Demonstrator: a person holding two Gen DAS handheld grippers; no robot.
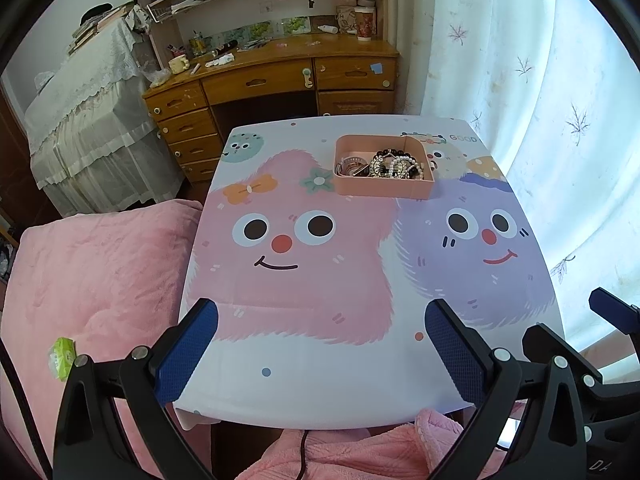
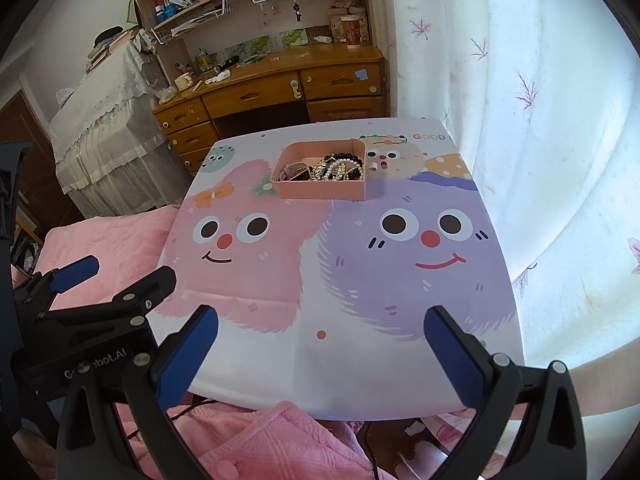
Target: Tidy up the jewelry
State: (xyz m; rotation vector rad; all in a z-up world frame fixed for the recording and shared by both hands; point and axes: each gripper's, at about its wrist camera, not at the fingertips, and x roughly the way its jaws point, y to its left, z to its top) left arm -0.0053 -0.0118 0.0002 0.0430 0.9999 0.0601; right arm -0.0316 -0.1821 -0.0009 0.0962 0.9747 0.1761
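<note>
A pink tray (image 1: 384, 190) (image 2: 320, 193) sits at the far side of the cartoon-printed table (image 1: 320, 384) (image 2: 360, 376). Inside it lies a heap of jewelry (image 1: 394, 166) (image 2: 332, 168): pearl and dark bead bracelets, gold chains and a bangle. My left gripper (image 1: 322, 314) hovers open over the table's near edge, far from the tray, nothing between its blue pads. My right gripper (image 2: 320, 318) is also open and empty above the near edge. In the right wrist view the left gripper (image 2: 120, 272) shows at the left; in the left wrist view the right gripper (image 1: 608, 304) shows at the right.
A pink blanket (image 1: 92, 280) covers the bed left of the table and bunches below its near edge (image 2: 256, 440). A wooden desk (image 1: 276, 80) with shelves stands beyond the table. A white curtain (image 1: 540, 100) hangs along the right side. A green packet (image 1: 62, 358) lies on the blanket.
</note>
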